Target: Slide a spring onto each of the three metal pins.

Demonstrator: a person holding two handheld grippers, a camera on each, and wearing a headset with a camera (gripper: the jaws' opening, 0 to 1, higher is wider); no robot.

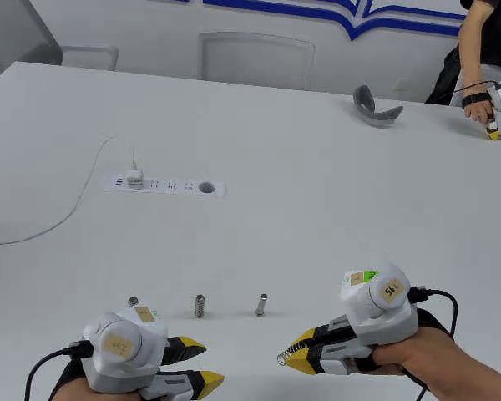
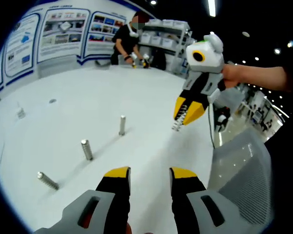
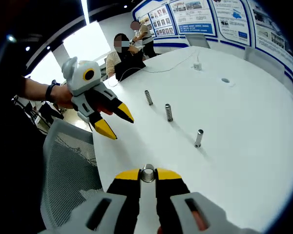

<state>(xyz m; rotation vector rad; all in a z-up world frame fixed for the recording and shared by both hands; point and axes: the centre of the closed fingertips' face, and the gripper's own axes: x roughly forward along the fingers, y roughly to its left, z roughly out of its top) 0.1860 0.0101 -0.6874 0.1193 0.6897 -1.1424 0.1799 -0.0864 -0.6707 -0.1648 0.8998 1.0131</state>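
Three metal pins stand in a row near the table's front edge. The left pin [image 1: 133, 302] and the middle pin [image 1: 199, 306] each carry a spring; the right pin [image 1: 261, 305] [image 3: 198, 138] is bare. My right gripper [image 1: 294, 356] [image 3: 147, 176] is shut on a small spring [image 1: 281, 360] [image 3: 147, 172], which sticks out past its tips, to the right of the bare pin and nearer me. My left gripper [image 1: 210, 362] [image 2: 150, 176] is open with nothing between its yellow tips, just in front of the left and middle pins. In the left gripper view the bare pin [image 2: 122, 125] is the farthest.
A white power strip [image 1: 163, 185] with a plugged cable lies mid-table. A grey curved band [image 1: 376, 109] rests at the back right, where another person's hand [image 1: 484, 104] works. Chairs [image 1: 255, 57] stand behind the far edge.
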